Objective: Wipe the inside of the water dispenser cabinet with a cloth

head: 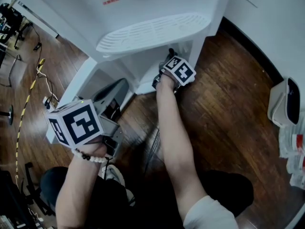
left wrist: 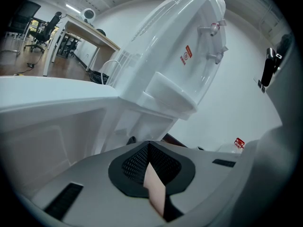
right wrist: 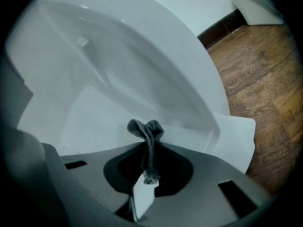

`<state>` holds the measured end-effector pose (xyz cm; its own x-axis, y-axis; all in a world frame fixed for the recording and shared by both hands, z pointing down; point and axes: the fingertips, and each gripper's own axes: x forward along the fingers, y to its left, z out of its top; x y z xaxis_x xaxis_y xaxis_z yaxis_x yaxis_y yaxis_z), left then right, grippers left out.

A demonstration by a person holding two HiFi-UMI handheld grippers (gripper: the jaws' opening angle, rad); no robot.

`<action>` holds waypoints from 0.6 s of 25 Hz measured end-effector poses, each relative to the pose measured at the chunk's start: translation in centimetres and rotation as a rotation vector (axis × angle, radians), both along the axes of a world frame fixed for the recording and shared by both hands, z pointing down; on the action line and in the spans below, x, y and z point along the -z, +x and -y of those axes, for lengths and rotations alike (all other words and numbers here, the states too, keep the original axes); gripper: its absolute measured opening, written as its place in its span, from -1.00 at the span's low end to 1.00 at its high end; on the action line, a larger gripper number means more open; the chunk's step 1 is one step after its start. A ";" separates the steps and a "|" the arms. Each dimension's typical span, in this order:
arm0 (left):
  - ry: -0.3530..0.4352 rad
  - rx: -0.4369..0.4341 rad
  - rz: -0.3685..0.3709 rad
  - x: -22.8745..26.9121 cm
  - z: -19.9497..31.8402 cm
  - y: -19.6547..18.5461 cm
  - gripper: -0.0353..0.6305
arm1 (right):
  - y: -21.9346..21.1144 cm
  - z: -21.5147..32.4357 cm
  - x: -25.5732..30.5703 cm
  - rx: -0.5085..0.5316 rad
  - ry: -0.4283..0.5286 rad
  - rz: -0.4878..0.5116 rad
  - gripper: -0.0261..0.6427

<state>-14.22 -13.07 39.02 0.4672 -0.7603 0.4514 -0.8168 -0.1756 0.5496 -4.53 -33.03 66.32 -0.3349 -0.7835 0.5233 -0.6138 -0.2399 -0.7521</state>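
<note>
Wiping looks underway. The right gripper (head: 172, 63) is reached into the open cabinet (head: 138, 69) of the water dispenser (head: 157, 4), jaws pinched tight on a grey cloth (right wrist: 147, 136). A twisted tuft of it pokes out toward the white inner wall, though I can't tell if it's touching. The left gripper (left wrist: 149, 157) hangs by the cabinet door (head: 78, 82), jaws together with nothing in them. My guess for the next move is to press that tuft onto a wall and sweep, but so little cloth sticks out that the jaws may scrape instead. The drip tray (head: 152, 32) overhangs the opening, so room is tight. There's a white bin (head: 285, 101) on the wood floor (head: 228, 104) to the right and cables (head: 28, 97) off left – neither in the way.
</note>
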 end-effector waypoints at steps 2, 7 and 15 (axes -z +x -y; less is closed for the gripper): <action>0.001 -0.003 0.001 0.1 -0.1 0.1 -0.92 | -1.1 -0.5 0.0 0.023 0.000 0.013 -0.79; 0.005 -0.005 0.006 0.3 -0.2 0.2 -0.92 | -5.2 -2.2 -0.1 0.122 -0.004 0.045 -0.79; 0.011 -0.006 0.005 0.4 -0.3 0.3 -0.92 | -10.6 -4.8 0.2 0.284 -0.002 0.075 -0.79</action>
<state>-13.89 -12.78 38.63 0.4694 -0.7625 0.4452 -0.8182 -0.1862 0.5439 -15.13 -28.25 66.15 -0.5786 -0.6515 0.4906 -0.5996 -0.0680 -0.7974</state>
